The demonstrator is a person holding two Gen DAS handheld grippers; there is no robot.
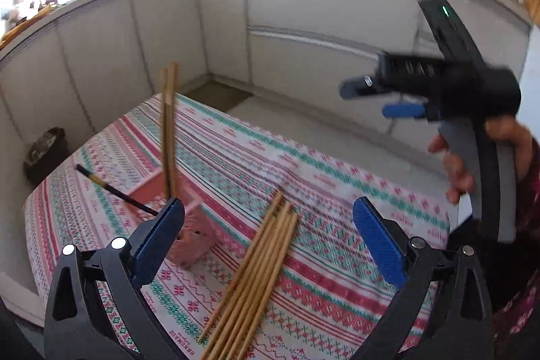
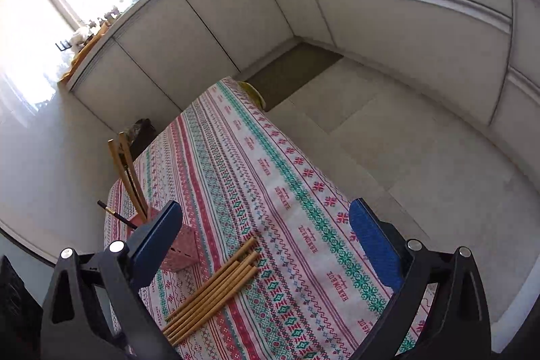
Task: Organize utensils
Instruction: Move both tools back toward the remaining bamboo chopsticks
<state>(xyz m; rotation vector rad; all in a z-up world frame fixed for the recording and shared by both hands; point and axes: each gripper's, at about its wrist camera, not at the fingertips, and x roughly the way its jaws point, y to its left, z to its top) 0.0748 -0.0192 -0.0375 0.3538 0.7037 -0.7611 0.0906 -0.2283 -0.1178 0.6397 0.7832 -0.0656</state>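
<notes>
A bundle of several bamboo chopsticks [image 1: 254,275] lies loose on the patterned tablecloth [image 1: 337,242], near its front edge. It also shows in the right wrist view [image 2: 216,287]. A pink square holder [image 1: 189,225] stands left of the bundle with two bamboo chopsticks [image 1: 168,130] and a dark chopstick [image 1: 111,189] in it. The holder [image 2: 180,247] shows in the right wrist view too. My left gripper [image 1: 270,242] is open and empty above the bundle. My right gripper [image 2: 266,245] is open and empty, raised over the table's right side. It appears in the left wrist view [image 1: 368,100].
White kitchen cabinets [image 1: 303,22] wrap around the back and left. A dark bin [image 1: 47,154] stands on the floor left of the table. A dark mat [image 2: 293,70] lies on the pale floor beyond the table's far end.
</notes>
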